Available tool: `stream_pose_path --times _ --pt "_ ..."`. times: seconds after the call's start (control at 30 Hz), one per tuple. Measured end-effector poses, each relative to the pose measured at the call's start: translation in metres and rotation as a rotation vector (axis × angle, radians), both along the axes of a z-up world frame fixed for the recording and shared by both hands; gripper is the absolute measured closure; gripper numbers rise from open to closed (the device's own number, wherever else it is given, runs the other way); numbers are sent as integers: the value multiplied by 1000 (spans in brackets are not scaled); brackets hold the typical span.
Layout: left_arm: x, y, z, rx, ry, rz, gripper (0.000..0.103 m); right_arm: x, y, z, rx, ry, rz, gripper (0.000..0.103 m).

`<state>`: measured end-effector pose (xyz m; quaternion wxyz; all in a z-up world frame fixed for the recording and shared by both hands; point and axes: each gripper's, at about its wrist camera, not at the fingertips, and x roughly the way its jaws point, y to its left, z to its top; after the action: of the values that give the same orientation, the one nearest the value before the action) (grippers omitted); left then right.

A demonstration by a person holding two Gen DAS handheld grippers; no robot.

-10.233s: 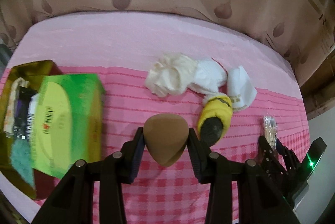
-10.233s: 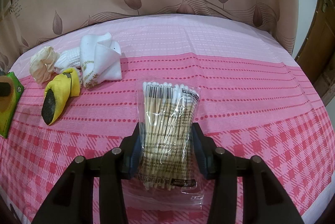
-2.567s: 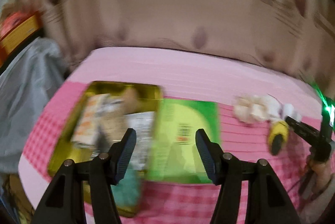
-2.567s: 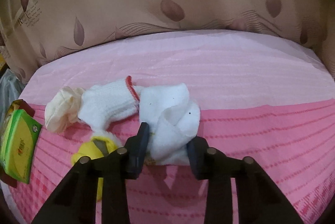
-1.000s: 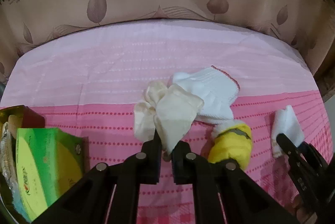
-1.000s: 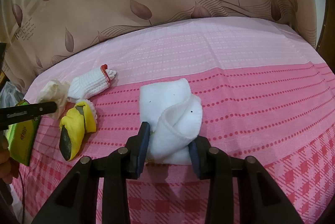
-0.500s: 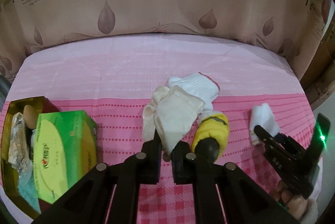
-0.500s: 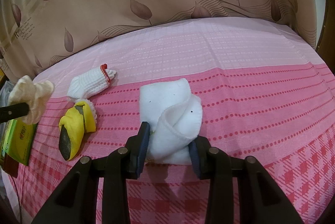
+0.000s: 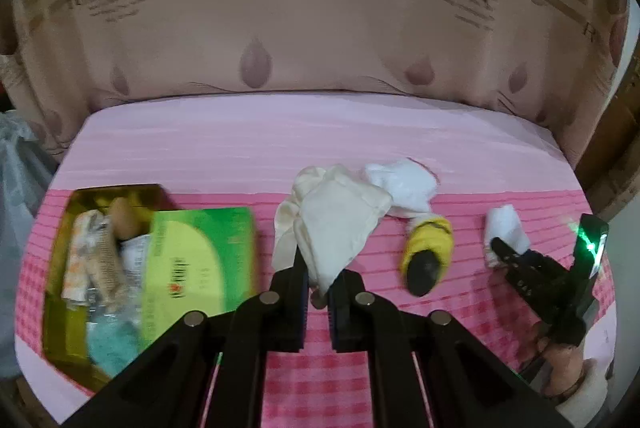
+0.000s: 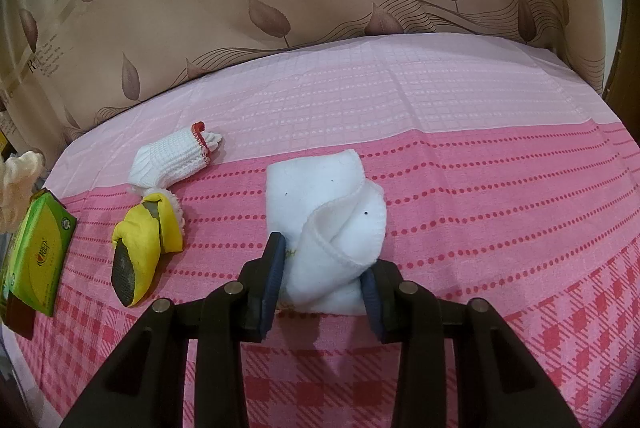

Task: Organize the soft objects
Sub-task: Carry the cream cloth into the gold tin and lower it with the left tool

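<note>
1. Cloth, cream and crumpled (image 9: pixel 334 224), hangs pinched in the left gripper (image 9: pixel 318 302), whose jaws are almost fully closed on its lower corner, lifted off the counter (image 9: pixel 256 147).
2. At ten o'clock from that gripper sits the gold box (image 9: pixel 64 228), already holding several items, with a green carton (image 9: pixel 196 260) lying across its right half.
3. Judged step: carrying the cloth to the box; next it must swing left, clear the carton and drop into the free side.
4. The right gripper (image 10: pixel 322 286) has its jaws part open, bracketing and pressing the folded white towel (image 10: pixel 324 216) on the counter.
5. At ten o'clock from the towel lie a yellow slipper (image 10: pixel 146 244) and white knit glove (image 10: pixel 170 159).
</note>
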<state>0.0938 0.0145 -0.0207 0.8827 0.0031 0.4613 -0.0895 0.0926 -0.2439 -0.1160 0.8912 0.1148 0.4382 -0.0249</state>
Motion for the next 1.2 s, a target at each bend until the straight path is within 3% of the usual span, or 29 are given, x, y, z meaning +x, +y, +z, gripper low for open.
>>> stream_pose_path --times 0.6,0.83,1.2 --pt "-19 130 22 129 -46 209 96 1 0 0 -11 2 -1 68" --pt "-30 177 6 168 -9 285 96 0 0 0 -18 4 -2 68" --pt "-40 227 -29 159 60 377 96 0 1 1 -32 6 -1 68"
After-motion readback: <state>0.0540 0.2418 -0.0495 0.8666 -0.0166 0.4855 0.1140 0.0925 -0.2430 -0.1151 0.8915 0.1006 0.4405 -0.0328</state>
